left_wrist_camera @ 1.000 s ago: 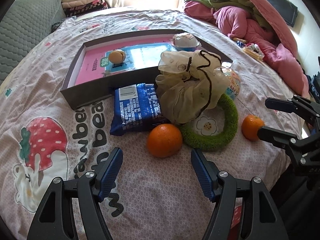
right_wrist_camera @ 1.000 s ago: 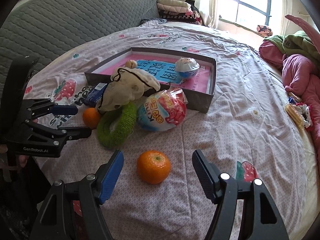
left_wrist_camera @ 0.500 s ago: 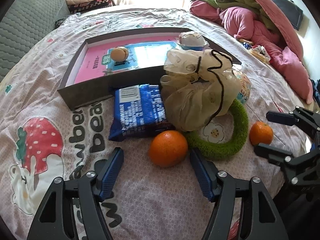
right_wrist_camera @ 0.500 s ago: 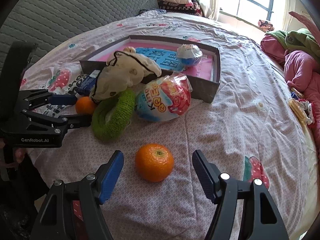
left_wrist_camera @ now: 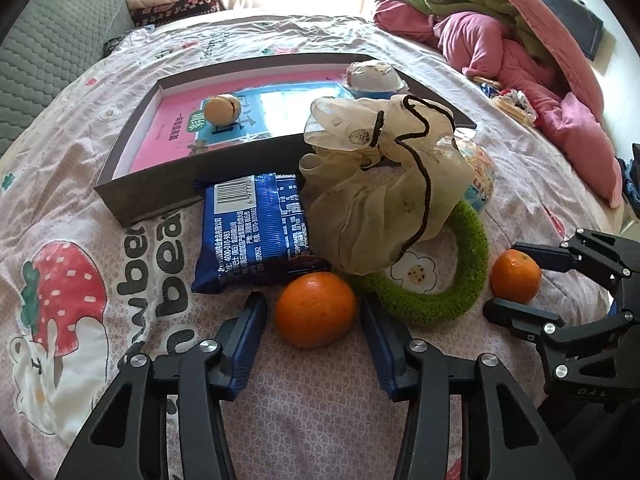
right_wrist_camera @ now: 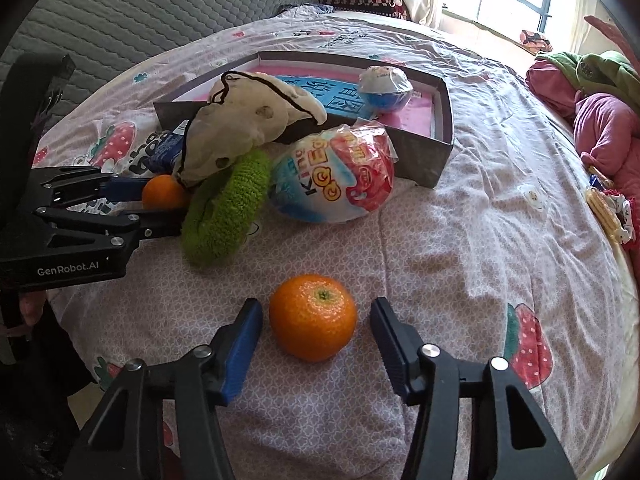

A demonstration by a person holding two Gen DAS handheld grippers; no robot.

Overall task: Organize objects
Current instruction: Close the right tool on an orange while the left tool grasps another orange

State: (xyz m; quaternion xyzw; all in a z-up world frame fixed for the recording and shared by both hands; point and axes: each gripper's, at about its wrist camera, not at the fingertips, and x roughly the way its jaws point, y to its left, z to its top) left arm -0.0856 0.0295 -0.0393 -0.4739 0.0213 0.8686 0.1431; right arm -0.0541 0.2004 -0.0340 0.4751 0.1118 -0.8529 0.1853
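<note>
Two grippers, each closing around an orange on the bed

The bedspread [left_wrist_camera: 72, 184] covers the whole bed, and on it, farther off, lies a shallow grey box [left_wrist_camera: 168, 192] with a pink floor, holding a small round bun [left_wrist_camera: 221, 109] and a blue-and-white cup [left_wrist_camera: 374, 78]. Against the box's near wall sit a cream cloth pouch [left_wrist_camera: 380, 200] draped over a green ring [left_wrist_camera: 460, 280], a blue snack packet [left_wrist_camera: 256, 232] to the left and a big wrapped toy egg [right_wrist_camera: 332, 176] to the right. The left gripper [left_wrist_camera: 314, 316] has just been narrowing its jaws around the nearer orange [left_wrist_camera: 315, 310]; thin gaps still show on both sides. The right gripper [right_wrist_camera: 316, 320] has likewise been closing around the other orange [right_wrist_camera: 313, 317], not yet pressing it.
</note>
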